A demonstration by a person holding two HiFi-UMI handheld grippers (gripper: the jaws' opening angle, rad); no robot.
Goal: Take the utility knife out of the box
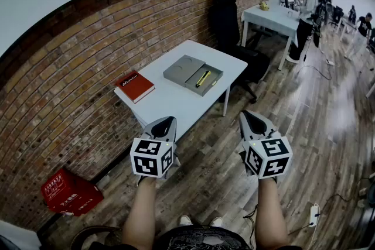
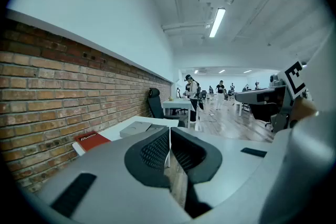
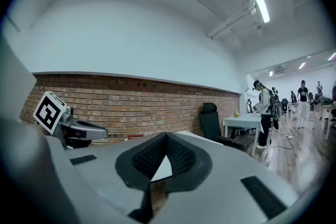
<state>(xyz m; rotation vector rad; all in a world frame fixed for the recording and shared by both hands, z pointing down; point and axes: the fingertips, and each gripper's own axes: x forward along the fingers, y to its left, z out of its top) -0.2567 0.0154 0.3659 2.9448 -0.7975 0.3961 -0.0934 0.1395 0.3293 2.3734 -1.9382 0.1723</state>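
Your left tool [image 1: 166, 122] and right tool [image 1: 248, 117] hang side by side over the floor, short of the tabletop [image 1: 170, 103]. Each has its jaws pressed together with nothing between them. Nothing of the task looks done yet, so the step in hand is most likely the approach. Bring both tools up to the near edge first. Spread the jaws of the reaching tool before it comes over the box, not once it is down inside. The right tool is on the box's side, so it seems the easier reach.

On the tabletop a red book [image 1: 135, 86] lies at the left edge, apart from the grey box [image 1: 212, 72] further in. The box is open, and its lid [image 1: 182, 69] lies flat, touching it on the left. Inside lies the knife [image 1: 203, 78], yellow and dark, lengthwise along the box. Whether anything else lies in there is too small to tell.

Come down across the knife's narrow width near its middle, pinch firmly, and lift straight up so it clears the wall. If the box starts to slide, steady its rim with the left tool
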